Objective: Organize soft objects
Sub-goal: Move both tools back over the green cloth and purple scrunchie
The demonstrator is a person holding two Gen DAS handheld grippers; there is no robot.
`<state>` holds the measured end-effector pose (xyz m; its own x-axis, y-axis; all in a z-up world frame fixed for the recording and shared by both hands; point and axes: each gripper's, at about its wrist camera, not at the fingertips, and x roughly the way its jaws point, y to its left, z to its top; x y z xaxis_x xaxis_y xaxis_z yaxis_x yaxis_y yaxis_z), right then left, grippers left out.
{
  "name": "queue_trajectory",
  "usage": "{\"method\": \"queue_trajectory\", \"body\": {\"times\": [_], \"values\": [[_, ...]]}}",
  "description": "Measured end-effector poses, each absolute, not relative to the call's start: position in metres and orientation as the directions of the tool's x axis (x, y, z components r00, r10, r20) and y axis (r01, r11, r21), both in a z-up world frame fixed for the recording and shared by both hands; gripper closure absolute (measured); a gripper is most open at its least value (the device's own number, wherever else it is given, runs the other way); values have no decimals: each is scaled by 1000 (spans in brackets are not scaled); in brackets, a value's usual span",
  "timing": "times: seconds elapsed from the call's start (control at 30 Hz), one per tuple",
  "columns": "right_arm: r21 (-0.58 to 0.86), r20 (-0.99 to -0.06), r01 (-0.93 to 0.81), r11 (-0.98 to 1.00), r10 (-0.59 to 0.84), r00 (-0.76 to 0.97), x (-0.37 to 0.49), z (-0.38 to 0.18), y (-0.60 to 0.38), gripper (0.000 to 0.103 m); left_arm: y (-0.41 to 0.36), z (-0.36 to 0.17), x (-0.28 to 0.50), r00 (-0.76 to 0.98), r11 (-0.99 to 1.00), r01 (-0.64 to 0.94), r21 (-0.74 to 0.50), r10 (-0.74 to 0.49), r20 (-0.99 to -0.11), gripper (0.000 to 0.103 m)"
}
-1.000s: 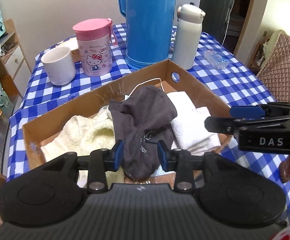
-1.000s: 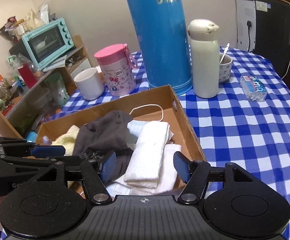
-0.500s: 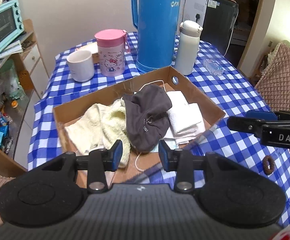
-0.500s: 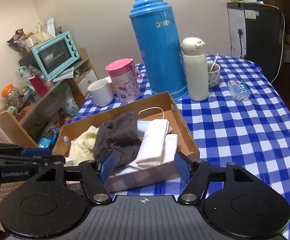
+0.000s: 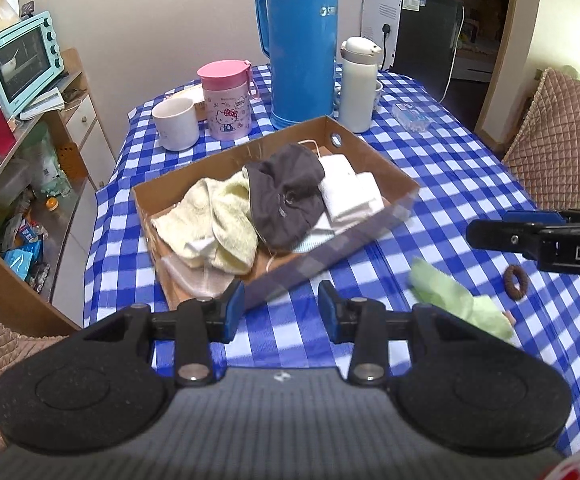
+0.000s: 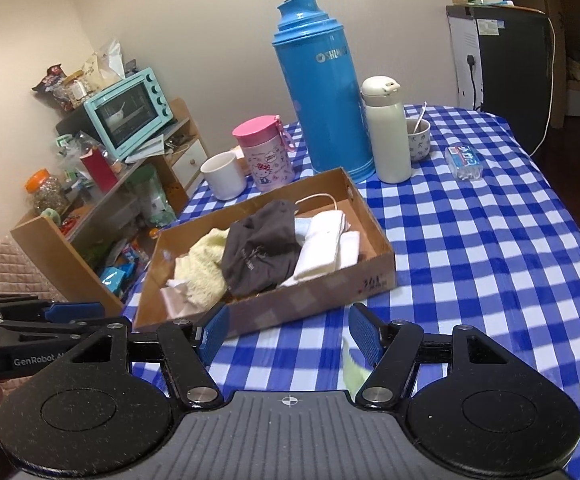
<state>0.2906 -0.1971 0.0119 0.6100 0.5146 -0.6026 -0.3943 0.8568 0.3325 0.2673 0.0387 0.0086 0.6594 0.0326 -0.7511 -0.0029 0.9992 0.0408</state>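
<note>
Soft cloths [image 5: 278, 204] are piled in the cardboard box [image 5: 394, 184] on the checked table [image 6: 490, 264]. Left gripper [image 5: 281, 312] and right gripper [image 6: 286, 332] are held empty, jaws apart, angled downward short of the box. Green cloth [image 5: 454, 300] and hair tie [image 5: 516, 282] are seen beside it.

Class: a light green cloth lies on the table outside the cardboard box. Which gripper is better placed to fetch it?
Probably the right gripper: the light green cloth lies just under its open jaws, whereas it sits off to the side of the left gripper.
</note>
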Motion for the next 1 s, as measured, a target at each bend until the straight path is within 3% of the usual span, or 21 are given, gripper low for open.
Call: {"method": "queue_trajectory", "body": {"times": [1.0], "values": [[339, -673, -336, 879, 476, 567, 184, -2, -241, 37, -10, -8, 193, 599, 998, 52, 34, -4, -800, 66]]}}
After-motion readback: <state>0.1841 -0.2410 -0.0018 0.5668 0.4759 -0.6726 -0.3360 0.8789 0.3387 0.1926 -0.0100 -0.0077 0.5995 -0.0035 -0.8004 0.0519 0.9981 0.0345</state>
